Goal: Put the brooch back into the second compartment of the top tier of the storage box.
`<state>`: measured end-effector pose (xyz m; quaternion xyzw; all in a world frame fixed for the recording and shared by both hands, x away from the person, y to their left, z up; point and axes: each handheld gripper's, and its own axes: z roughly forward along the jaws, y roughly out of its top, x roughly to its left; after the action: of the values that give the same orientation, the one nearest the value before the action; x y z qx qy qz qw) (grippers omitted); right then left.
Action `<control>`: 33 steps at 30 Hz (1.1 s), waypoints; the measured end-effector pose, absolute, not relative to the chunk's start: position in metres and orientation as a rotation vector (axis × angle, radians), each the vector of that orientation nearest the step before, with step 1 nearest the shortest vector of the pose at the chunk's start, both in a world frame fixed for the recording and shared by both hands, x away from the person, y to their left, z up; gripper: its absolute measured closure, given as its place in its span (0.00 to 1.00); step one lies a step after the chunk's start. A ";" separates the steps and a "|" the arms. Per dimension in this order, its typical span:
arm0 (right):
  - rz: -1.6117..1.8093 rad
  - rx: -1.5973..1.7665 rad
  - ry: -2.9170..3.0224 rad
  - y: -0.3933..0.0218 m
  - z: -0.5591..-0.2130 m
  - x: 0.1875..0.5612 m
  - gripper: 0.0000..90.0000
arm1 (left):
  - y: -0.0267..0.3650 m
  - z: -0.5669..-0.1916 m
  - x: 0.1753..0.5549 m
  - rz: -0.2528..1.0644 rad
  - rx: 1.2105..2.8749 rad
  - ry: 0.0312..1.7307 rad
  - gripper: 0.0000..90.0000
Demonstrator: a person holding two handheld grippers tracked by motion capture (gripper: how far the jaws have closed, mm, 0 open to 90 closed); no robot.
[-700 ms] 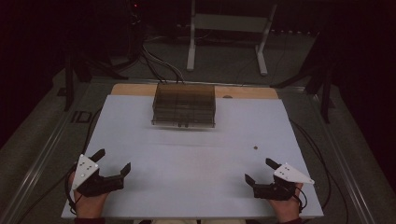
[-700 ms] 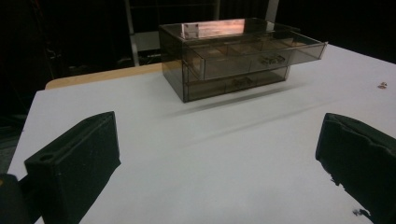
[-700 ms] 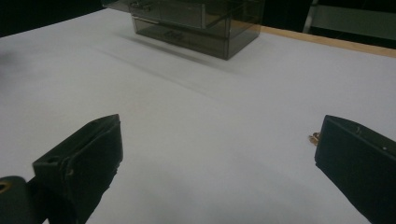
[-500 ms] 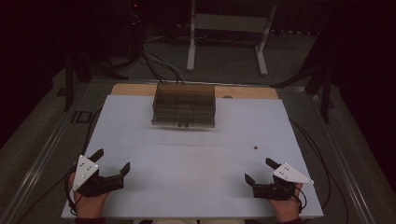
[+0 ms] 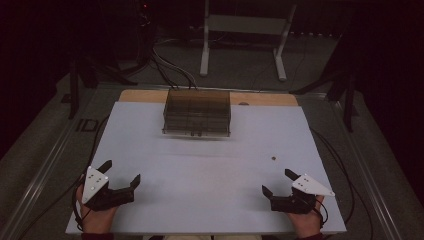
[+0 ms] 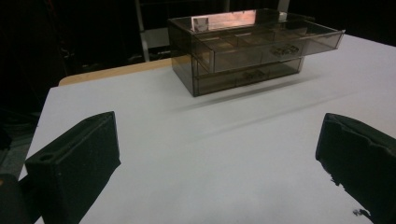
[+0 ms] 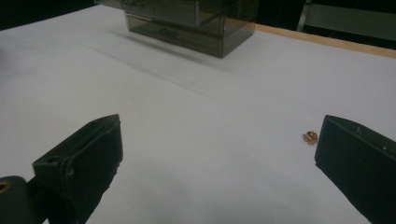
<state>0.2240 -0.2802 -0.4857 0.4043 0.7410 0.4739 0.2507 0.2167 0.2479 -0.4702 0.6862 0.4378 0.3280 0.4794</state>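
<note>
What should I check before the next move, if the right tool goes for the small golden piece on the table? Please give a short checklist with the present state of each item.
1. Right tool open: ok, its jaws stand wide apart.
2. Left tool open and holding nothing: ok.
3. Small golden piece free to reach: ok, it lies alone on the white table, ahead of the right tool.
4. Path to the piece: ok, nothing lies between the tool and it.
5. Top drawer of the smoky drawer box open: ok, it is pulled partly out.
6. Free compartment in that drawer: cannot tell, small things lie inside but the view is too dim.
</note>
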 end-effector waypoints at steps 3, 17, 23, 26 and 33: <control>1.287 1.102 2.014 -0.280 -0.484 0.224 0.02 | 0.248 -0.470 0.217 0.806 1.674 1.069 0.01; 1.284 1.080 2.021 -0.279 -0.478 0.224 0.02 | 0.247 -0.474 0.218 0.823 1.676 1.079 0.01; 1.275 1.091 2.022 -0.279 -0.470 0.225 0.02 | 0.247 -0.474 0.218 0.824 1.669 1.081 0.01; 1.252 1.117 2.037 -0.279 -0.467 0.228 0.02 | 0.247 -0.475 0.218 0.823 1.672 1.081 0.01; 1.212 1.142 2.061 -0.279 -0.462 0.233 0.02 | 0.244 -0.477 0.218 0.823 1.680 1.077 0.01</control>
<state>0.2332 -0.2792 -0.4624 0.4180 0.7545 0.4436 0.2435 0.2180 0.2440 -0.4766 0.6861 0.4398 0.3363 0.4719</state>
